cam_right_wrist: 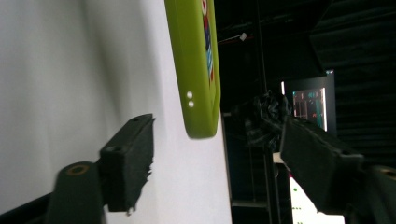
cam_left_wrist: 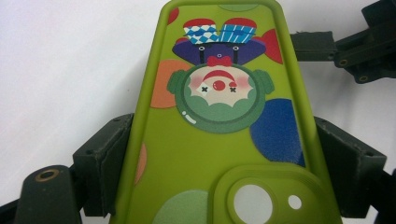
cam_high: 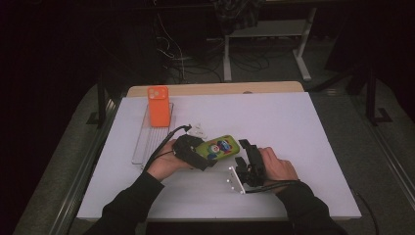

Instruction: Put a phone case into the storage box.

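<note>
Two grippers: left gripper (cam_high: 205, 155) jaws clamped on green phone case (cam_high: 221, 147); right gripper (cam_high: 244, 152) jaws apart around its end. Closing off-centre could twist the case loose.

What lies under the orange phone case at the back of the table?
The orange phone case rests on a clear ridged tray, whose bare front part reaches toward the person, over the white table. The tray's part beneath the case is covered, so anything there cannot be seen.

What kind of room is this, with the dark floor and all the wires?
Probably a lab or workshop for recording handling tasks. A white table stands under a fixed camera, loose cables trail over the floor behind it, and a lit screen glows in the dark background.
</note>
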Motion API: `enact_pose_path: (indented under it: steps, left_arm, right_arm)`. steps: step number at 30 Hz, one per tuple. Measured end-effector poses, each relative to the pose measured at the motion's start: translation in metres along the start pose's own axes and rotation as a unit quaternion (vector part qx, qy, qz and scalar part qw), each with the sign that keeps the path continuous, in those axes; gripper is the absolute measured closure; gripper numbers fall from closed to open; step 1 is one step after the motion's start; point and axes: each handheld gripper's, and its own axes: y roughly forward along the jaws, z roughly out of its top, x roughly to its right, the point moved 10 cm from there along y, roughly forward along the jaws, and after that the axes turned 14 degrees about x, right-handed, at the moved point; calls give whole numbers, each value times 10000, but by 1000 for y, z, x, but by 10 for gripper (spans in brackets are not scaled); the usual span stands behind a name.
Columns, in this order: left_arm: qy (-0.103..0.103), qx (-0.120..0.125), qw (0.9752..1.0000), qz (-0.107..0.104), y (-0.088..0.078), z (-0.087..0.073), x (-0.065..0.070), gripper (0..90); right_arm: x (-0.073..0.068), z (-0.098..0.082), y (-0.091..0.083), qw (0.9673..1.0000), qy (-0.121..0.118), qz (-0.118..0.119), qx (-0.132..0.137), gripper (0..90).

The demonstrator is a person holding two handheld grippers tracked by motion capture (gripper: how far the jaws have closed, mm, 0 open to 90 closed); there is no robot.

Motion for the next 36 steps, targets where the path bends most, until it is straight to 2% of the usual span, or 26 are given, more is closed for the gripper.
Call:
enact_pose_path:
  steps: [2,3,6,8,11,14,16,17,19,21,23,30,33,34,36]
  left_arm:
    - [-36,27,10000,0,1,0,1,152]
    - [-42,27,10000,-3,1,0,1,152]
    - [-59,35,10000,-6,1,1,2,152]
    - [4,-5,10000,-28,0,0,2,152]
    - [-48,57,10000,-31,2,1,4,152]
    - [44,-24,10000,-67,1,0,4,152]
    - [-37,23,10000,-64,3,0,6,152]
    - [43,-3,10000,-86,3,0,6,152]
    - [-12,31,10000,-86,4,1,8,152]
    - [106,-44,9998,-140,3,0,8,152]
    - [108,-41,9999,-126,3,0,8,152]
    - [78,-32,9999,-132,4,0,7,152]
    - [-34,56,9999,-139,5,1,9,152]
    - [10,17,9998,-173,3,1,8,152]
    - [-25,56,9998,-186,3,2,8,152]
  right_arm:
    - [-1,3,1,10000,-63,1,43,298]
    - [1,6,2,9999,-37,-117,116,311]
    - [1,10,3,9997,-66,-179,164,330]
    - [0,13,4,9995,-128,-210,201,341]
    - [-2,17,6,9994,-152,-177,242,354]
    - [-4,20,7,9994,-137,-151,277,410]
    - [-6,22,6,9994,-174,-66,284,424]
    - [-7,23,7,9993,-187,-71,301,433]
    - [-9,25,7,9991,-239,-98,339,461]
    - [-10,26,7,9990,-267,-70,337,482]
    - [-11,27,7,9990,-286,-41,342,532]
    - [-12,26,6,9989,-354,29,321,668]
    - [-12,27,6,9986,-399,52,329,719]
    - [-13,27,6,9987,-399,64,320,738]
    - [-12,27,5,9987,-391,54,322,744]
